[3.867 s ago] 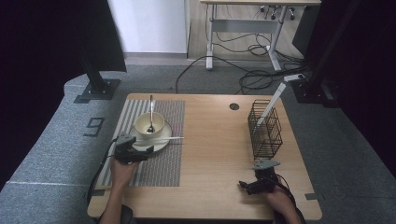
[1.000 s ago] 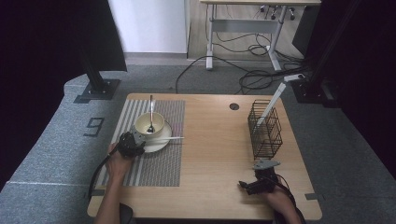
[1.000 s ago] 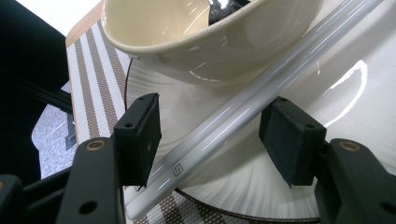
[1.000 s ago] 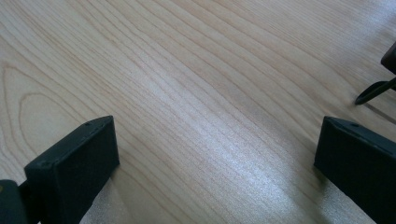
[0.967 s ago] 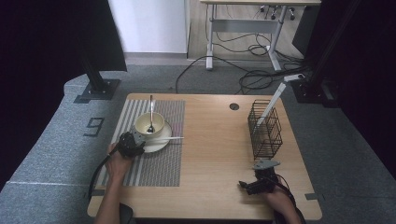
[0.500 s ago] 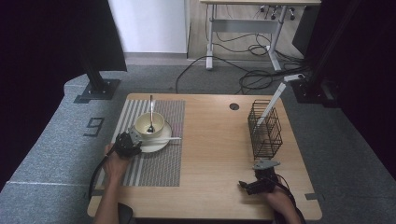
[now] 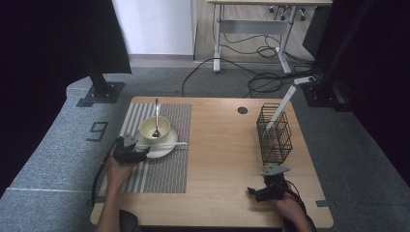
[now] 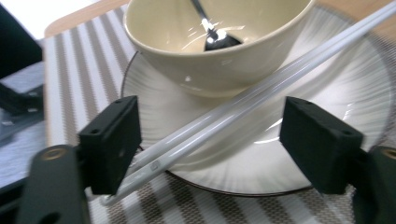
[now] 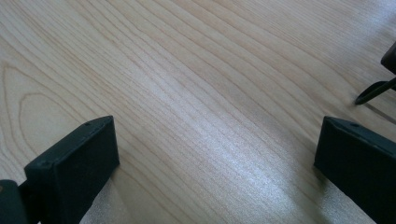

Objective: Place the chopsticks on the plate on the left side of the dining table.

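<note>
The left tongs (image 8: 210, 135) stand spread at the near-left edge of the white plate (image 8: 336, 88), and their jaws have just been opening. The pair of white chopsticks (image 8: 261, 91) lies between the jaws, but the pads do not press on it. The chopsticks rest slanted across the plate, just in front of the cream bowl (image 8: 224, 70), which stands on the plate with a metal spoon (image 8: 219, 39) inside. The plate sits on a striped placemat (image 7: 162, 166) at the left part of the table (image 7: 222, 159). The right tongs (image 9: 217, 161) are also spread, with nothing between them, low over the bare wood near the front right edge. A black wire basket (image 7: 274, 135) stands behind them.
</note>
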Demonstrator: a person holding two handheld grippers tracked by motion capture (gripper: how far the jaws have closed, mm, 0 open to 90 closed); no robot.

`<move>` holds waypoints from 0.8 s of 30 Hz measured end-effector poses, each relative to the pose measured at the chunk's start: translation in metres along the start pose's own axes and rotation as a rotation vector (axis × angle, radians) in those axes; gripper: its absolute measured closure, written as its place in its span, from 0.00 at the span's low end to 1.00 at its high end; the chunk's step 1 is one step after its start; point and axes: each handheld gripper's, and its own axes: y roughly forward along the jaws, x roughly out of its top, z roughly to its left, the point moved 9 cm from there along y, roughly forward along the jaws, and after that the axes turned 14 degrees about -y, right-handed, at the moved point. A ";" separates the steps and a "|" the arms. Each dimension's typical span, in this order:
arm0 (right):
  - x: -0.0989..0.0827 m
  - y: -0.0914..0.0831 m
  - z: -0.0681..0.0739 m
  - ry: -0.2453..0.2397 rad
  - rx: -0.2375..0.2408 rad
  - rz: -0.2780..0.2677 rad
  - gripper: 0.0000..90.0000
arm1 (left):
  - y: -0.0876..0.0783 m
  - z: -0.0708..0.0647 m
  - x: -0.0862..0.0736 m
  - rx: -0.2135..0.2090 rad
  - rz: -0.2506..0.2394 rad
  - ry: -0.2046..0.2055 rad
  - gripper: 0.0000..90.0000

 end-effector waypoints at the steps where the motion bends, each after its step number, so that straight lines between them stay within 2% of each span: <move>1: 0.000 0.000 0.000 0.001 0.000 0.001 0.00 | -0.002 0.001 0.000 -0.016 -0.010 -0.023 0.17; 4: 0.000 0.000 0.000 0.001 0.000 0.001 0.00 | -0.008 0.008 -0.001 -0.047 -0.041 -0.082 0.14; 8: 0.000 0.000 0.000 0.002 0.000 0.001 0.00 | -0.016 0.019 -0.006 -0.041 -0.079 -0.120 0.00; 10: 0.000 0.000 0.000 0.002 0.000 0.001 0.00 | -0.017 0.022 -0.009 -0.053 -0.095 -0.131 0.00; 12: 0.000 0.000 0.000 0.002 0.000 0.001 0.00 | -0.018 0.024 -0.011 -0.067 -0.108 -0.160 0.00; 19: 0.000 0.000 0.000 0.002 0.000 0.001 0.00 | -0.008 0.030 -0.016 -0.062 -0.080 -0.226 0.00; 24: 0.000 0.000 0.000 0.002 0.000 0.001 0.00 | -0.001 0.038 -0.019 -0.042 -0.057 -0.232 0.00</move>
